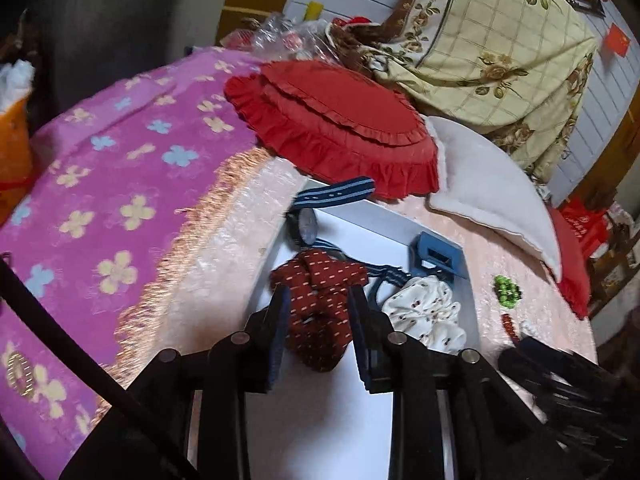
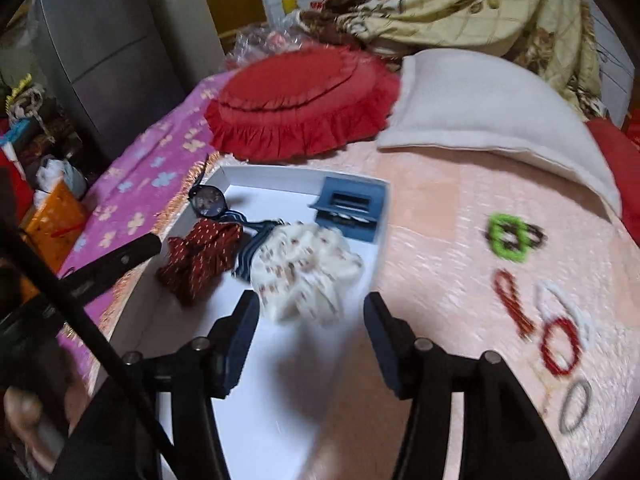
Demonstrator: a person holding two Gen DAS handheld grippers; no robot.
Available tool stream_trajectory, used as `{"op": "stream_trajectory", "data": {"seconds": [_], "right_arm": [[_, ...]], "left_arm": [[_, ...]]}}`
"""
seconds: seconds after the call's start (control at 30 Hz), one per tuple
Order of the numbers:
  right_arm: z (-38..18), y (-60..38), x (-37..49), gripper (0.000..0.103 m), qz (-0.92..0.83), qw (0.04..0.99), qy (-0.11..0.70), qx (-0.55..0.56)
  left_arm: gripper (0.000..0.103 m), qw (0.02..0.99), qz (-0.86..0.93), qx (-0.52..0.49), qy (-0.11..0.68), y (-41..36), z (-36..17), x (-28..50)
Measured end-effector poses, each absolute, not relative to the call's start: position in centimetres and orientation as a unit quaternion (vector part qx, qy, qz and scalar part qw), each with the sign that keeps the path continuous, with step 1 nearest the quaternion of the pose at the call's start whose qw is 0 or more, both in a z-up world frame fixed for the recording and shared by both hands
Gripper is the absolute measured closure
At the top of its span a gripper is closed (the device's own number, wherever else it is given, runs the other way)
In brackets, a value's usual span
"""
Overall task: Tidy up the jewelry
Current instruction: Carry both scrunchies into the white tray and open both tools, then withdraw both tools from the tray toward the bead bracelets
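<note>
A white tray (image 2: 224, 178) on the pink bedspread (image 2: 460, 216) holds a dark red scrunchie (image 1: 320, 300), a cream scrunchie (image 2: 308, 272), a watch (image 2: 208, 200) and a blue clip (image 2: 348, 208). The left gripper (image 1: 320, 312) straddles the red scrunchie, jaws parted. The right gripper (image 2: 310, 320) stands open, empty. Bracelets (image 2: 560, 344) lie beside the tray.

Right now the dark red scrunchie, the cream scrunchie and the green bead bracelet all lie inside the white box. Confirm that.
Not quite. The green bead bracelet lies outside the white box, on the pink cloth, as the right wrist view shows. The dark red scrunchie and cream scrunchie are inside.
</note>
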State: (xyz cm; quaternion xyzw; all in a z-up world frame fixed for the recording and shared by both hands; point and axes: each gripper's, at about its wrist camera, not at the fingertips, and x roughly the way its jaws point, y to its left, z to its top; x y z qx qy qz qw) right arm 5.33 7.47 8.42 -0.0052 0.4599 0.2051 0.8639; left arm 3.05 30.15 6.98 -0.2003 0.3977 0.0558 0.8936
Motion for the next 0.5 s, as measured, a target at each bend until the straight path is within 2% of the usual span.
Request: {"op": "stream_trajectory", "data": {"seconds": [0.2, 0.33, 0.5], "right_arm": [[8.8, -1.1, 0.3, 0.042, 0.150, 0.880, 0.450, 0.031], [7.4, -6.4, -2.6, 0.041, 0.103, 0.880, 0.452, 0.102], [6.3, -8.0, -3.9, 0.041, 0.077, 0.882, 0.449, 0.118]], "left_arm": [[0.085, 0.906, 0.138, -0.141, 0.374, 28.0, 8.7, 0.1], [0.085, 0.921, 0.127, -0.118, 0.350, 25.9, 10.2, -1.5], [0.085, 0.935, 0.113, -0.085, 0.324, 23.5, 11.6, -2.8]]}}
